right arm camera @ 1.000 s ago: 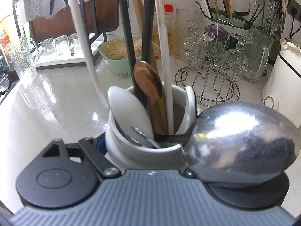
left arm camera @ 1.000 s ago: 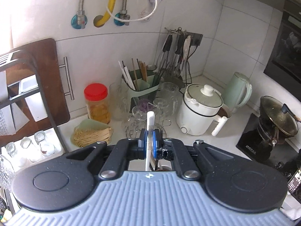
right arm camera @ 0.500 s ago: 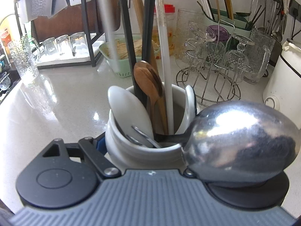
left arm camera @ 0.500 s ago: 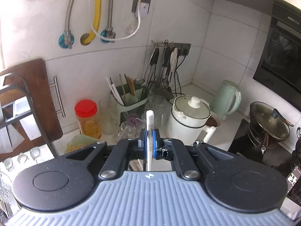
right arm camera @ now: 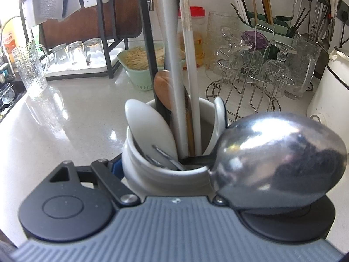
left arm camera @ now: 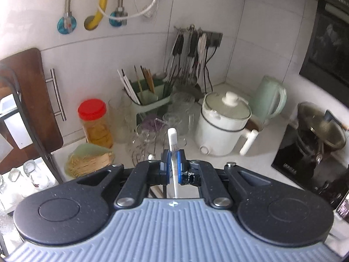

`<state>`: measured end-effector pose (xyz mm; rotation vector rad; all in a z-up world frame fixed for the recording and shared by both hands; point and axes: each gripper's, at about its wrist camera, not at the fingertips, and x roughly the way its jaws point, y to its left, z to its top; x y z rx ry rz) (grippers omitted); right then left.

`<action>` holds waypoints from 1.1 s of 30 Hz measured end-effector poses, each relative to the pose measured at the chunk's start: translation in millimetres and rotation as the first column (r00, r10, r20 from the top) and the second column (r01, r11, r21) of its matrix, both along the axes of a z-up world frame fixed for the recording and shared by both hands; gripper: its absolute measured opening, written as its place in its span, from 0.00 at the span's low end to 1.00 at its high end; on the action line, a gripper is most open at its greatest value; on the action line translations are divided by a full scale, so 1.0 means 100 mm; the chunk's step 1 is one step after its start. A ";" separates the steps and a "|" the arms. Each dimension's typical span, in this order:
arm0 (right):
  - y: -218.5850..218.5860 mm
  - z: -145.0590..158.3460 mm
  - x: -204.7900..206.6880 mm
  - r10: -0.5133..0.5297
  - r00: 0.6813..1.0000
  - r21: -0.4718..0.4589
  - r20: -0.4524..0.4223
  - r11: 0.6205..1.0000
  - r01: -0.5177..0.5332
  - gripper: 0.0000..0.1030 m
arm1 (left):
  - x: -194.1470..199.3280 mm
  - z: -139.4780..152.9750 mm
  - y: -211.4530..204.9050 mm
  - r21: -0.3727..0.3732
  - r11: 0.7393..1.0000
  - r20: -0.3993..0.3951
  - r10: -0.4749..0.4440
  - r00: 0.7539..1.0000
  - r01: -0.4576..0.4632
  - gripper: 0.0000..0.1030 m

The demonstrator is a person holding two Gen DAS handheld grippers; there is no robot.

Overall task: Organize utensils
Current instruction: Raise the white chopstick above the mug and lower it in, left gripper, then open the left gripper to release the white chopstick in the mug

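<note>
The left tool (left arm camera: 173, 170) grips a slim white utensil handle (left arm camera: 172, 146) upright between its blue pads (left arm camera: 165, 169), while the right tool (right arm camera: 172, 170) clamps a white ceramic crock (right arm camera: 152, 170) crowded with spoons and long handles. Lowering the handle straight into a gap, clear of the wooden spoon (right arm camera: 163, 89) and the steel ladle (right arm camera: 277, 159) at the right rim, looks the surest course. A pale, glossy bench (right arm camera: 72, 118) runs along tiled walls, a dish rack (right arm camera: 113, 43) at far left, a glass stand (right arm camera: 250, 80) to the right.
</note>
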<state>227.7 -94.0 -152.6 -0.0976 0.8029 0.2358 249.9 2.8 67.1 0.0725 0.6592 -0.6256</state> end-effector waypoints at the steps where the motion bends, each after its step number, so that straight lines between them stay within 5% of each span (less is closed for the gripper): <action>1: 0.00 0.00 0.00 0.001 1.000 0.001 0.000 1.000 -0.001 0.88 | 0.01 -0.04 -0.01 0.007 1.000 -0.005 0.002 1.000 -0.001 0.07; 15: -0.01 -0.01 -0.01 0.000 1.000 0.008 0.006 1.000 0.000 0.89 | 0.18 -0.48 -0.21 0.053 0.998 -0.154 -0.011 0.988 0.019 0.07; 28: 0.00 0.00 0.00 0.004 1.000 0.003 -0.003 1.000 -0.004 0.89 | 0.38 -0.45 -0.25 0.056 0.998 -0.202 0.014 0.979 -0.002 0.09; 33: -0.05 0.05 0.01 0.006 1.000 0.043 0.006 0.999 -0.006 0.98 | 0.35 -0.41 -0.23 0.038 0.998 -0.204 0.052 0.978 -0.046 0.54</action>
